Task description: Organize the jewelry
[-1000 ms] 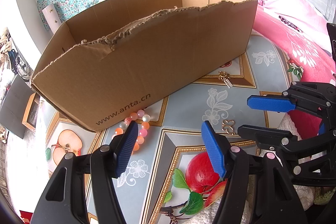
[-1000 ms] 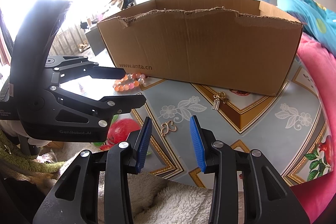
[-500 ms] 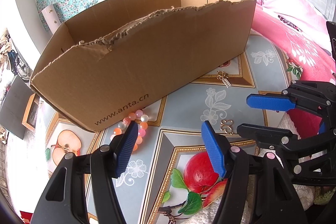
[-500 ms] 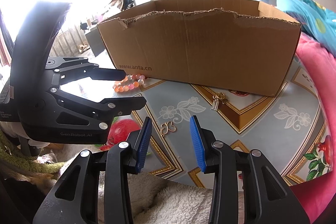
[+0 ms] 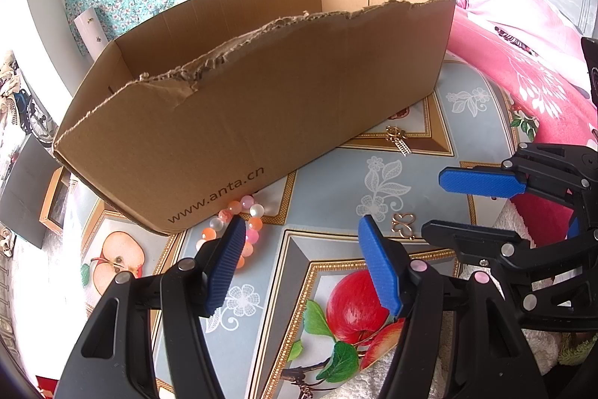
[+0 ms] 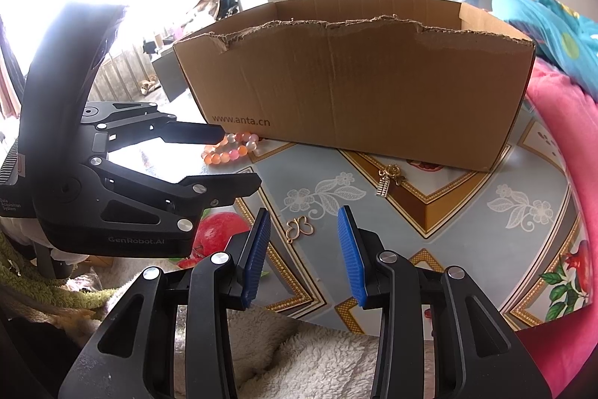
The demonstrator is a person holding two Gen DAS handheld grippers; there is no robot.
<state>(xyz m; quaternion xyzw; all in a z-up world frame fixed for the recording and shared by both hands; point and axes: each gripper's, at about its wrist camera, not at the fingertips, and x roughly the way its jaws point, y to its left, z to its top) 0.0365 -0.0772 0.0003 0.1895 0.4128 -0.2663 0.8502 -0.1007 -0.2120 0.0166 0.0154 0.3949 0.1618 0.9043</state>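
While both hover empty, left gripper (image 5: 299,249) gapes wider than right gripper (image 6: 302,238) (narrower gap).

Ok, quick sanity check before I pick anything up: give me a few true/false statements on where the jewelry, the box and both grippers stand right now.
1. The bead bracelet lies on the tablecloth by the cardboard box. True.
2. The right gripper is clamped on the gold butterfly charm. False: its jaws are open and empty, the charm lies on the cloth.
3. The gold rose brooch is inside the box. False: it lies in front of the box.
4. The left gripper holds nothing. True.
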